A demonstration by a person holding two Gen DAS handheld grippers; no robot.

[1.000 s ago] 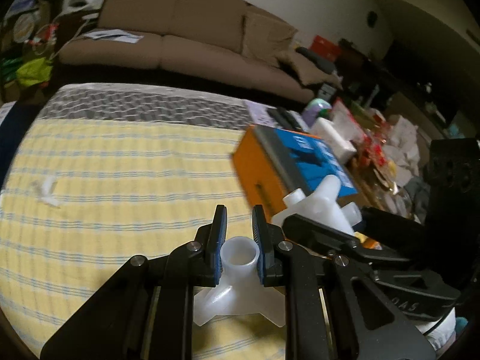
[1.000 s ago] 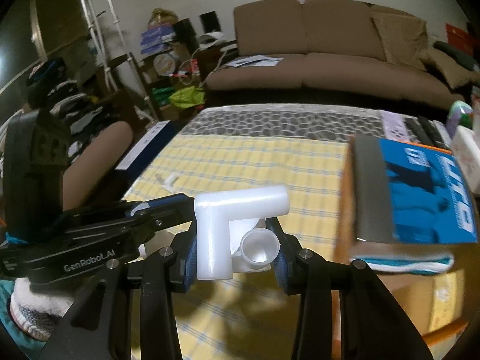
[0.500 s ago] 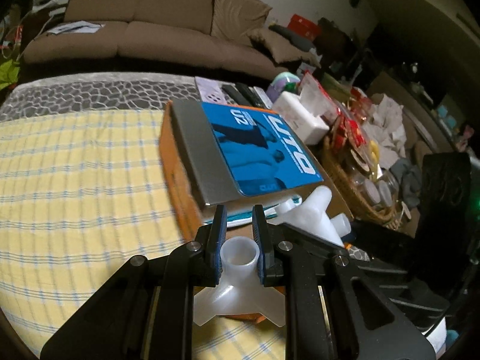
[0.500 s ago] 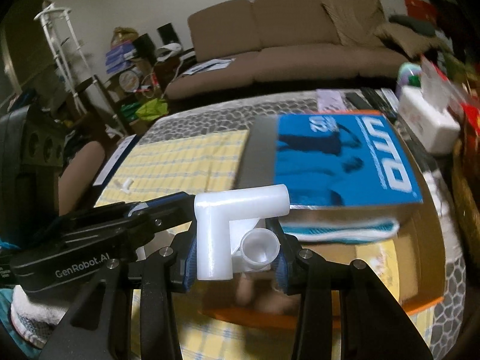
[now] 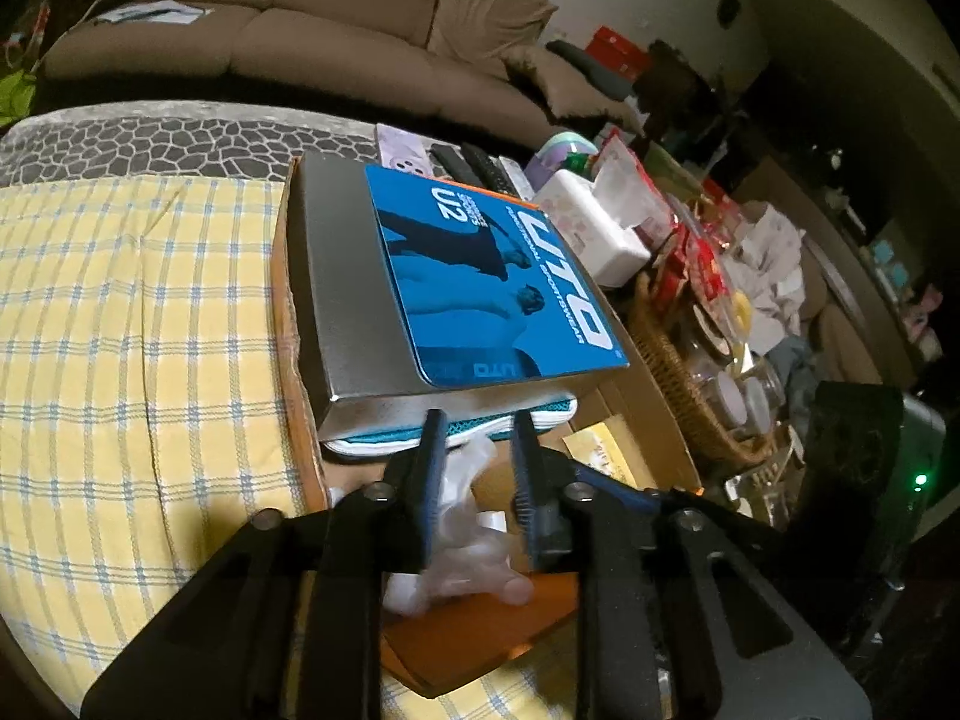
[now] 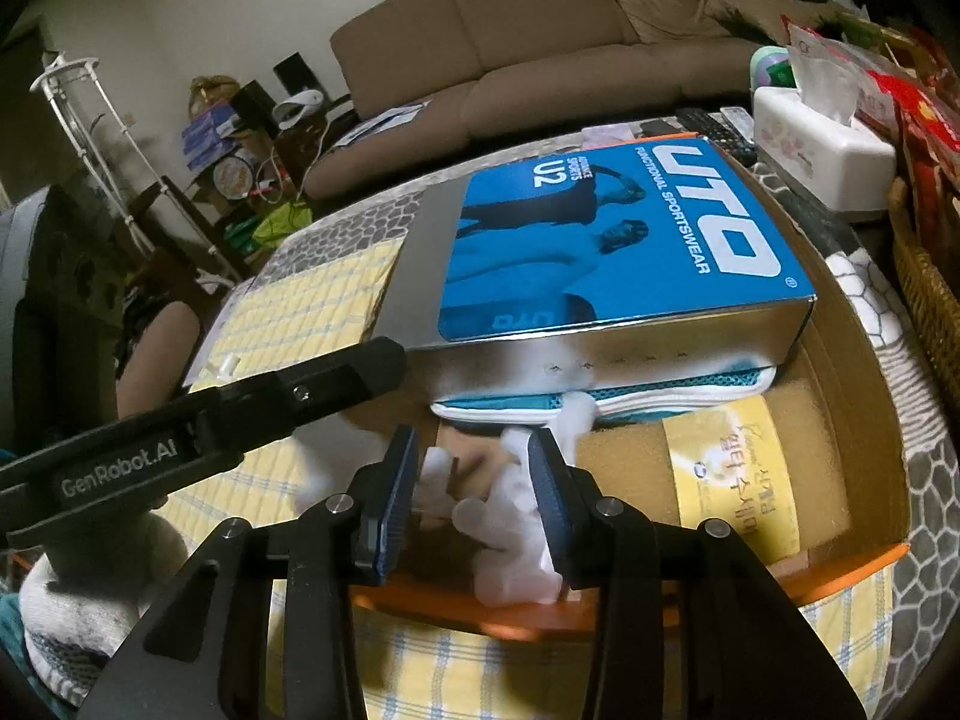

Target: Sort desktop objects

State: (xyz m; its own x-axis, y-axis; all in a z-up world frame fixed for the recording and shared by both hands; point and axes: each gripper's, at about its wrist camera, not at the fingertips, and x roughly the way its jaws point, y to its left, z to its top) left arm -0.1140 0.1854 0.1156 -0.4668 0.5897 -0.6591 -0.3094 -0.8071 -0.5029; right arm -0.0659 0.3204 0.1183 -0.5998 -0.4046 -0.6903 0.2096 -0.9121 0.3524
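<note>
Both grippers hover over an orange cardboard box on a yellow checked cloth. My left gripper has its jaws apart; a blurred white pipe fitting lies loose between and below them. My right gripper also has its jaws apart, with a blurred white fitting dropping between them toward the box. A blue and silver UTO box lies in the orange box's far half, also in the left wrist view. The left gripper shows in the right wrist view.
A white tissue box, remotes and a wicker basket with clutter stand to the right. A small white piece lies on the yellow cloth at the left. A brown sofa is behind.
Both grippers moved right over the orange box and opened. The white fittings they held have slipped out and are falling, blurred, toward the box.
</note>
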